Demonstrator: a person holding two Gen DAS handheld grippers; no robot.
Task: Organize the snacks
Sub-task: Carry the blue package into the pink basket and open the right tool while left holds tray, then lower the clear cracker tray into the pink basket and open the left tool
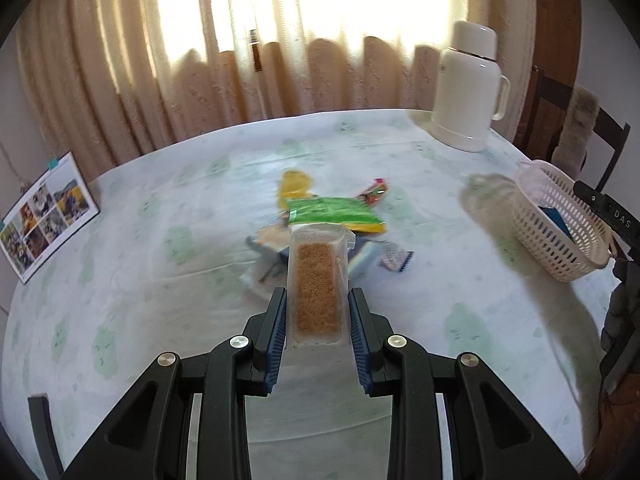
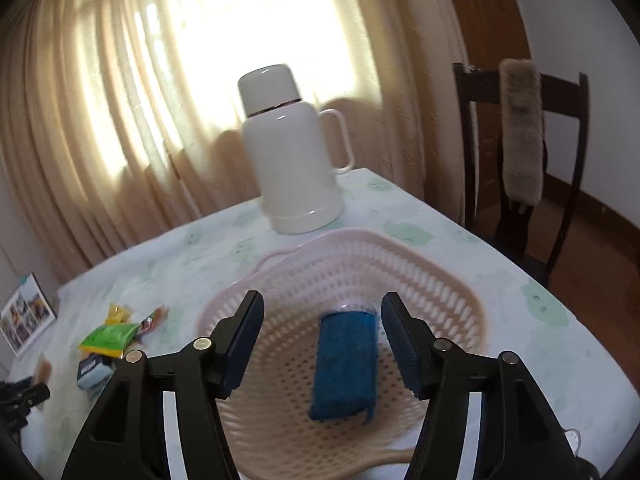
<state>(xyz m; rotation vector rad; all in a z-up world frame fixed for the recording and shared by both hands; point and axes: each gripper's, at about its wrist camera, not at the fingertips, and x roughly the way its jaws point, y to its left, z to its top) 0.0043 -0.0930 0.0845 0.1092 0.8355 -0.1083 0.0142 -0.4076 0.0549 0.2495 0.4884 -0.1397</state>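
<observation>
My left gripper [image 1: 318, 294] is shut on a clear-wrapped bar with a brown crumbly filling [image 1: 316, 280], held above the table. Beyond it lies a loose pile of snacks: a green packet [image 1: 334, 212], a yellow one [image 1: 294, 184], a red-orange stick pack [image 1: 376, 192] and small pale wrappers. The pink slotted basket [image 1: 560, 240] stands at the right. In the right wrist view my right gripper [image 2: 322, 302] hangs open over the basket [image 2: 360, 240]. A blue packet [image 2: 346, 364] lies on the basket's floor between the spread fingers, untouched by them.
A tall white thermos jug [image 2: 296, 152] stands just behind the basket near the table's far edge. A dark wooden chair [image 2: 520, 140] with a furry cover is at the right corner. A photo card [image 1: 44, 216] leans at the table's left edge. Curtains hang behind.
</observation>
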